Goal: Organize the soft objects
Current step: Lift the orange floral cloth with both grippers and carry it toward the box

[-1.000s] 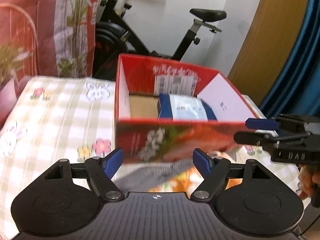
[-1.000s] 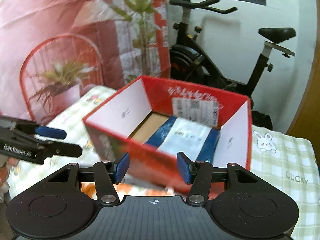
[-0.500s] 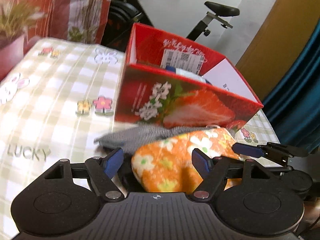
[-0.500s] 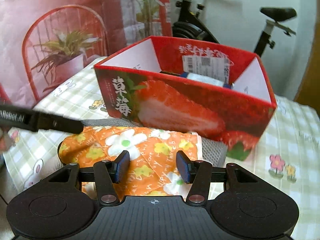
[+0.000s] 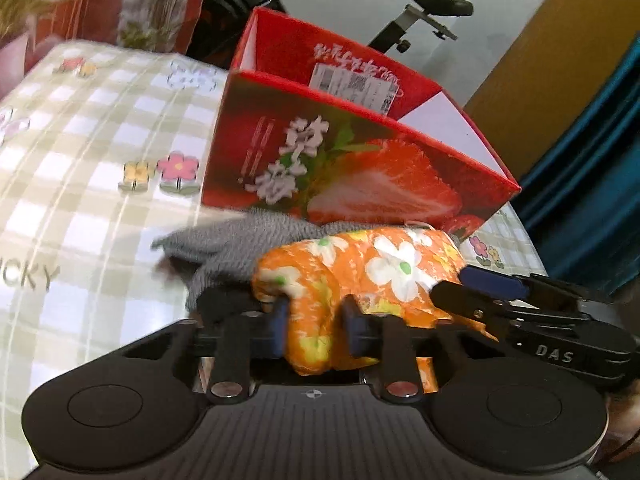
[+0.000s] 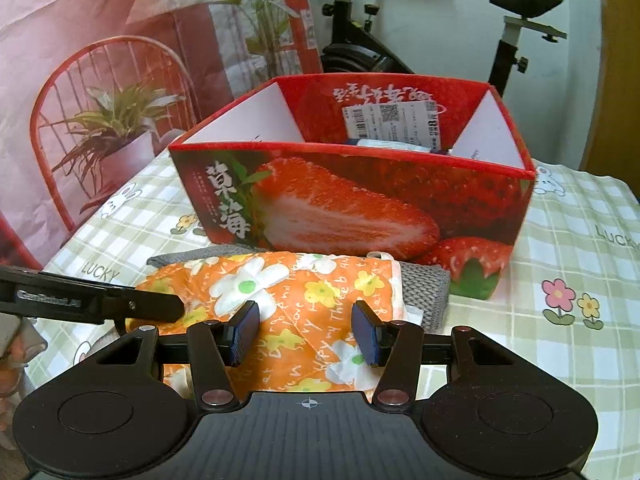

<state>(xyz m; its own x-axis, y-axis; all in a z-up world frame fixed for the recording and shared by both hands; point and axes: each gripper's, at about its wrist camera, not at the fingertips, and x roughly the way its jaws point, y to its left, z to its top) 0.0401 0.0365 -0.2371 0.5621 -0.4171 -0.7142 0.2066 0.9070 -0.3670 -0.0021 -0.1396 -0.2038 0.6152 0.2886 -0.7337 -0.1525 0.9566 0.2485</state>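
Observation:
An orange floral cloth (image 5: 384,264) lies bunched on a grey knitted towel (image 5: 240,240), just in front of the red strawberry box (image 5: 360,168). My left gripper (image 5: 314,322) has its jaws closing, and a fold of the orange cloth is pinched between the pads. In the right wrist view the same cloth (image 6: 304,292) spreads under my right gripper (image 6: 306,334). That gripper stands open, its pads apart over the fabric. The grey towel (image 6: 424,292) sticks out to the right, next to the box (image 6: 360,208).
The checked tablecloth (image 6: 568,248) covers the table. A blue and white packet (image 6: 392,145) lies inside the box. A red wire chair (image 6: 80,80) with a potted plant stands at the left, an exercise bike (image 6: 516,20) behind, a blue curtain (image 5: 592,168) at the right.
Both grippers have come down from above the box to the orange cloth in front of it. The left jaws have narrowed and bunched a fold of the cloth.

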